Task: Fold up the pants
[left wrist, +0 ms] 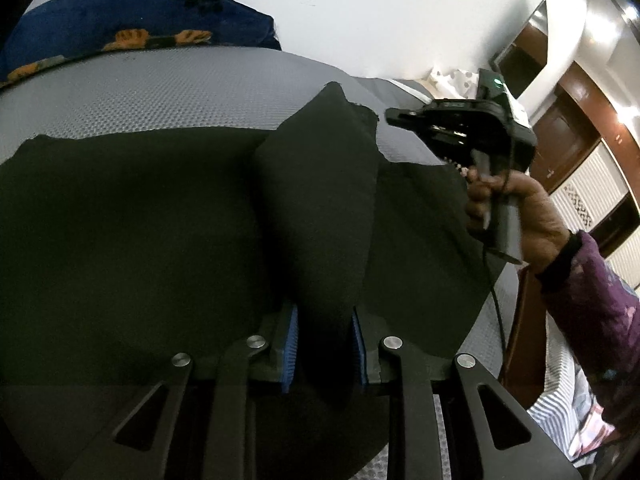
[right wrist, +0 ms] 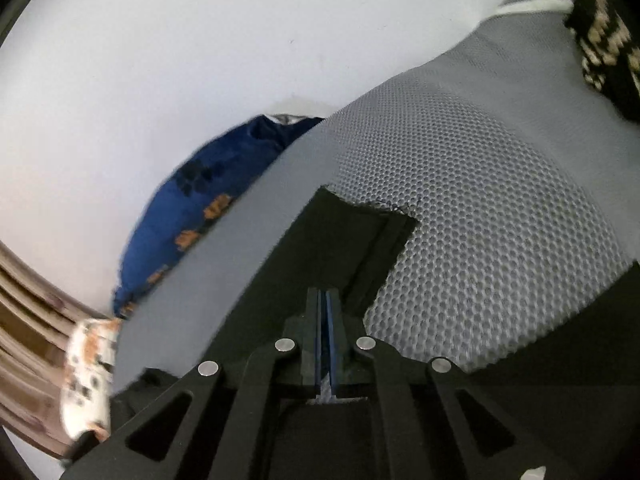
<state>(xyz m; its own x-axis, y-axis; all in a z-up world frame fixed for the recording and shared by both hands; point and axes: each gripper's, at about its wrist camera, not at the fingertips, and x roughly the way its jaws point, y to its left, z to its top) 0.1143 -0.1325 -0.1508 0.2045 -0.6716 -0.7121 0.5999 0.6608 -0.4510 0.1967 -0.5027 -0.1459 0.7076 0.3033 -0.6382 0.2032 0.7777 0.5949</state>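
Black pants [left wrist: 160,220] lie spread over a grey mesh bed cover [left wrist: 160,92]. My left gripper [left wrist: 324,340] is shut on a raised ridge of the pants, with the cloth squeezed between its blue pads [left wrist: 290,344]. The ridge runs away to a frayed hem. At that hem a person's hand [left wrist: 516,216] holds my right gripper [left wrist: 394,118]. In the right wrist view the right gripper [right wrist: 328,300] has its pads together at the side edge of the pants [right wrist: 340,240], just behind the hem, shut on the cloth.
A blue pillow with orange prints [left wrist: 140,12] [right wrist: 192,208] lies along the far side of the bed by a white wall. A black and cream patterned cloth [right wrist: 604,44] sits at the far right. Brown wardrobe doors [left wrist: 568,136] and striped bedding [left wrist: 560,400] are on the right.
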